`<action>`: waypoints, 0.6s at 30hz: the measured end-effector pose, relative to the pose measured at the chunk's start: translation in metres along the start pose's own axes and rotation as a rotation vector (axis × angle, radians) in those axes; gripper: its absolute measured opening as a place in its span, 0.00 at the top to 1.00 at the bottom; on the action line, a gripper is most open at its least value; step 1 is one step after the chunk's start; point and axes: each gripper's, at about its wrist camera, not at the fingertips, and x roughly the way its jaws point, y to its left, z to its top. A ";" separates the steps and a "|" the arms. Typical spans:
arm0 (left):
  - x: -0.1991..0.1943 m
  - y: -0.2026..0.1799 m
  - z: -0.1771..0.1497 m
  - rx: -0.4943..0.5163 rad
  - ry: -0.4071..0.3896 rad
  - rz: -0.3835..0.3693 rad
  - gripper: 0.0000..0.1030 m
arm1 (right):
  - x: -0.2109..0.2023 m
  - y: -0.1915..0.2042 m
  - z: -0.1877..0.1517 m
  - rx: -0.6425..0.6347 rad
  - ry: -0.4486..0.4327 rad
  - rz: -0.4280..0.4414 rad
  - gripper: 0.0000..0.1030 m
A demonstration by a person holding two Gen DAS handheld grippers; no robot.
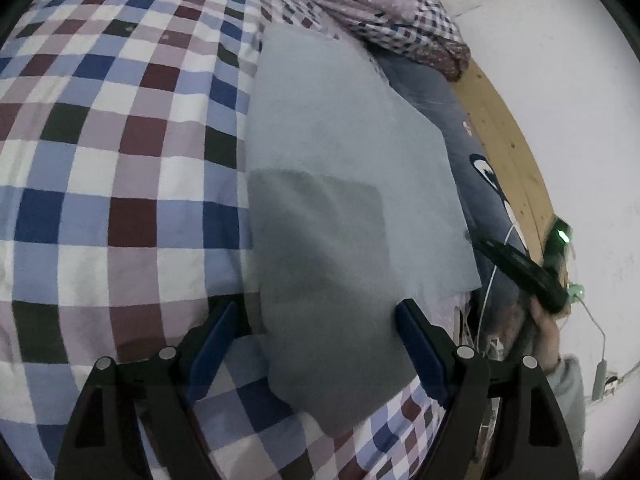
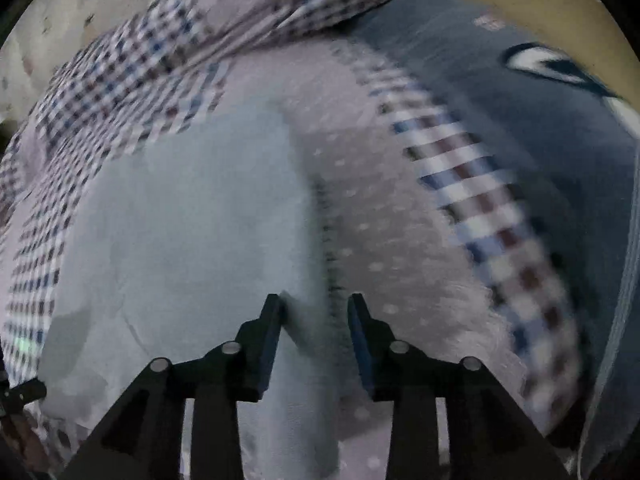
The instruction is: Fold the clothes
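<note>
Left wrist view: left gripper (image 1: pixel 316 312) spreads wide over the pale grey cloth (image 1: pixel 344 184) at frame centre on the checked bedspread (image 1: pixel 120 140); right gripper (image 2: pixel 316 304) gapes half-open, holding nothing, astride the cloth's edge

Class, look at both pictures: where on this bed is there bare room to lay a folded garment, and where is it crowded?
The checked bedcover is bare to the left of the pale blue cloth. It is crowded to the right of the cloth: a dark grey cushion fills the strip up to the wooden board, and a bunched quilt fills the far end.
</note>
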 end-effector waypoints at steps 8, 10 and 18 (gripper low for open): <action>0.012 -0.020 -0.013 0.056 0.017 0.054 0.20 | -0.059 0.058 -0.080 -0.068 -0.221 0.212 0.43; 0.010 -0.017 -0.012 0.031 0.028 0.040 0.34 | -0.060 0.088 -0.104 -0.175 -0.260 0.209 0.37; -0.004 -0.023 -0.007 0.007 0.025 -0.019 0.68 | -0.033 0.193 -0.179 -0.625 -0.354 0.086 0.36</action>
